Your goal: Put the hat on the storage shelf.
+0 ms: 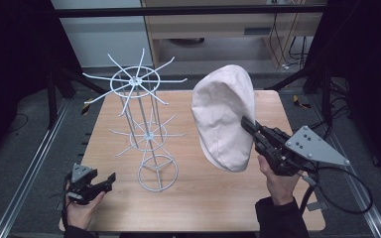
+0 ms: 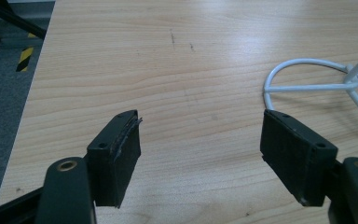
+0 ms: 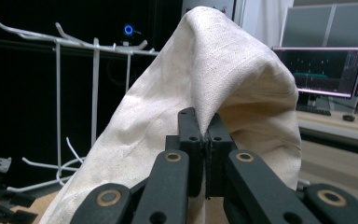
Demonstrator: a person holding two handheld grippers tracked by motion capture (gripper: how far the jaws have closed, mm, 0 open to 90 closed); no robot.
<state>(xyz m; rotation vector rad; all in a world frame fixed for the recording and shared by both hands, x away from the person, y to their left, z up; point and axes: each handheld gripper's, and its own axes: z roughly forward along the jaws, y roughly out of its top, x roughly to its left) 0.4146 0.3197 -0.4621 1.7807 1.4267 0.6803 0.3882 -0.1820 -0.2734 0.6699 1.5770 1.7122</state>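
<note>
A cream cloth cap (image 1: 224, 115) hangs in the air over the right half of the table, held up by its edge. My right gripper (image 1: 246, 124) is shut on that cap, and in the right gripper view the cap (image 3: 214, 93) drapes over the pinched jaws of my right gripper (image 3: 206, 122). A white wire rack (image 1: 140, 119) with spoke arms at two levels stands left of the cap, on a ring base (image 2: 317, 86). My left gripper (image 1: 110, 179) rests low at the front left corner, open, with bare wood between the jaws of my left gripper (image 2: 204, 140).
The wooden table (image 1: 198, 208) has metal rails along both sides on the floor. Monitors (image 3: 328, 70) stand on a desk beyond the cap in the right gripper view. A cable (image 1: 345, 198) loops off the right gripper past the table's right edge.
</note>
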